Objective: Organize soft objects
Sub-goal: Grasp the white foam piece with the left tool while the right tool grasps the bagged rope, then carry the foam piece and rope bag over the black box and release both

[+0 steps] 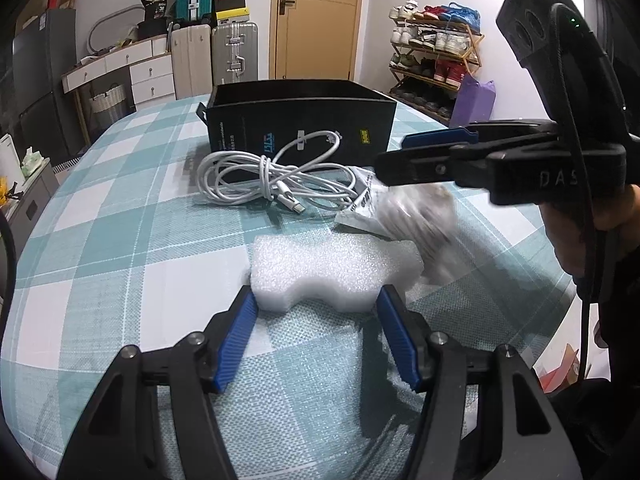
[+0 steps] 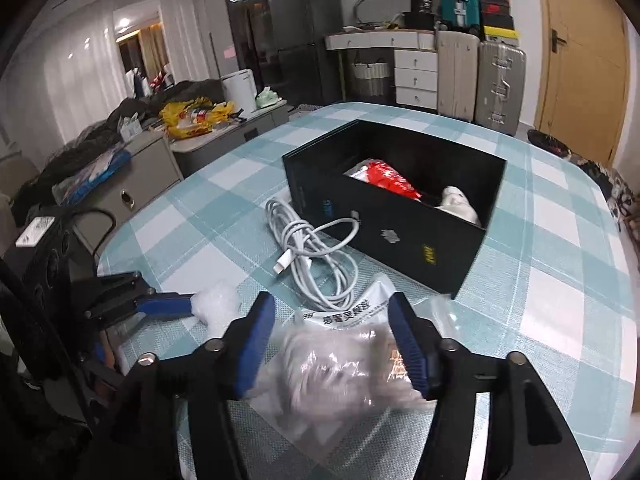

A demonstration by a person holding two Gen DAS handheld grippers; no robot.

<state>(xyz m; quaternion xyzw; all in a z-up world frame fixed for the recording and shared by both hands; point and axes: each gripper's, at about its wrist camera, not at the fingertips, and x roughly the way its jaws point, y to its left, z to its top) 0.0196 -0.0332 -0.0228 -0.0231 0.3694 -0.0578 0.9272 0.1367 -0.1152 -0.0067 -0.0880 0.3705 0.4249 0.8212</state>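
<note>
Between the left claw's [image 1: 318,308] blue pads [image 1: 236,344] sits a white foam block [image 1: 332,270], resting on the checked tabletop [image 1: 120,220]; the pad tips meet its two near corners, so the claw looks closed on it, though lightly, since the foam shows no dent. The right claw [image 2: 332,340] stands half spread over a clear plastic bag [image 2: 340,376] of pale contents. The bag is motion-blurred and its film lies between the pads, but no pad visibly presses it, so I read this claw as released.

Both things should weigh almost nothing. The foam is springy and will crush if squeezed hard; its waisted middle is the natural place to pinch. The bag is slick and limp and would sag or slide, so a hold on the bunched bulk, or on the printed flat top, seems safer than on loose film.

Beyond them lies a coiled white cable [image 1: 276,180], floppy and apt to trail, just in front of the black box [image 2: 400,232] at the far side.

The right wrist view looks into the open box, where a red packet [image 2: 384,178] and a white soft item [image 2: 460,200] already lie; the left wrist view shows only the box's outer wall. That view, in turn, shows the foam's whole outline, which the right sees only as a white scrap at the left claw's tip.
</note>
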